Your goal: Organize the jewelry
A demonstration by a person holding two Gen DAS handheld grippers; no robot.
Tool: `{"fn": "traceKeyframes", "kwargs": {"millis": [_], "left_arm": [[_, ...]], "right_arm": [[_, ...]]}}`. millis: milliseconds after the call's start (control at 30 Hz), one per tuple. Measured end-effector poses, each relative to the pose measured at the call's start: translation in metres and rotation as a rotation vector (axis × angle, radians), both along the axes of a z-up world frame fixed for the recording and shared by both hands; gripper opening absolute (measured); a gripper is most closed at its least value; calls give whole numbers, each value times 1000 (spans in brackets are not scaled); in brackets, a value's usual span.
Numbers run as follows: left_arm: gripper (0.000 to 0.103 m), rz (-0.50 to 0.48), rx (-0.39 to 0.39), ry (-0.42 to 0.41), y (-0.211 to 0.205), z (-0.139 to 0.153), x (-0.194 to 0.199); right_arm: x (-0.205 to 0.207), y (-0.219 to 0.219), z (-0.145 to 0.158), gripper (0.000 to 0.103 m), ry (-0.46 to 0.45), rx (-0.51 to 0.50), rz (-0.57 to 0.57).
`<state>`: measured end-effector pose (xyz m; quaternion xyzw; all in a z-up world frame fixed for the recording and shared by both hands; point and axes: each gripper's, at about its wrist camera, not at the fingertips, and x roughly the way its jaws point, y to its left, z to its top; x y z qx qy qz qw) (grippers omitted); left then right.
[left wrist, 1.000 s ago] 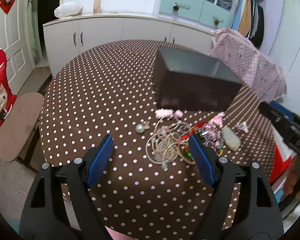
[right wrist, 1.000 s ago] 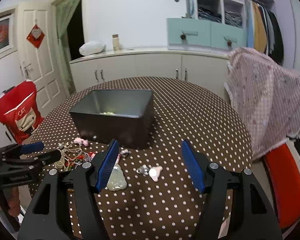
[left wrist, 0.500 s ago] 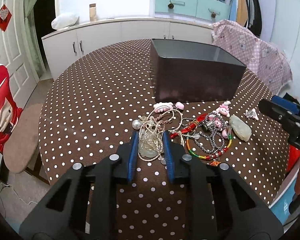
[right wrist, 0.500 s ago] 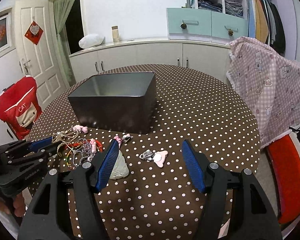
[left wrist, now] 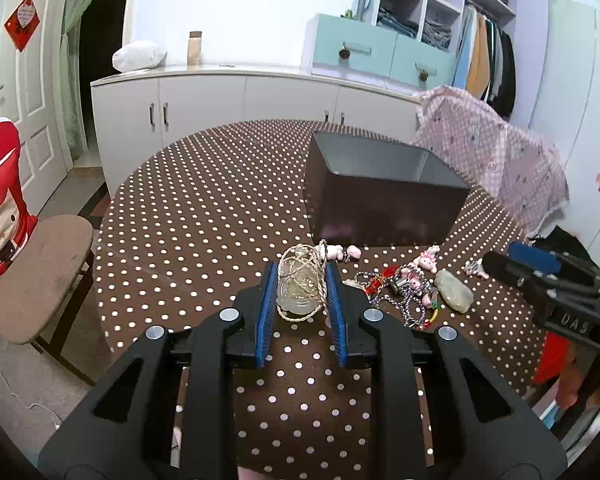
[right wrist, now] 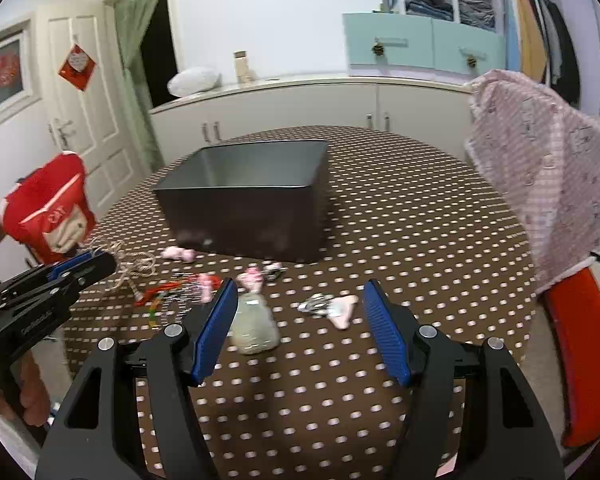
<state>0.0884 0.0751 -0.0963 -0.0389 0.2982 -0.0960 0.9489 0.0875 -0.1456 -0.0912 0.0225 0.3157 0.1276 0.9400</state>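
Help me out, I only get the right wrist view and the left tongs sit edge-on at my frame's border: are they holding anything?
Observer: Yes. The left tongs are shut on a pale pendant, with its braided cord looped up between the pads.
Operator: The pile beside my left pad is blurred here. What is in it?
Observer: A silver bead chain with small pink charms, lying on the tablecloth next to a red cord piece.
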Motion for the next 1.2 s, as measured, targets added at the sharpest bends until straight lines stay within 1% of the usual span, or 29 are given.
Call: {"fn": "traceKeyframes", "kwargs": {"millis": [233,333,433,500,633,700,767,900,1100,1200], "left_arm": [[25,19,-41,-40,14,10,-17],[25,42,-45,-53,21,11,-23],[25,58,-53,-59,28,11,-26],[25,69,-52,-60,32,9,-26],[25,89,-53,-58,40,5,-22],[25,97,-60,-51,46,1,-20],[25,104,-63,-44,49,-2,-16],[25,99,-79,-33,56,-10,-8],[25,83,-85,-25,65,-18,2],[25,67,-100,-22,68,-21,7]], "right_arm": [[-5,26,4,62,-5,-2,92],[-4,41,6,59,-5,0,142],[-1,61,7,51,-6,-6,198],[2,75,7,44,-3,-14,237],[10,100,6,35,6,-35,294],[16,113,4,28,18,-45,327],[21,125,2,24,35,-51,352],[30,141,-3,16,66,-73,377],[43,159,-10,13,103,-134,366],[51,164,-17,12,144,-167,341]]}}
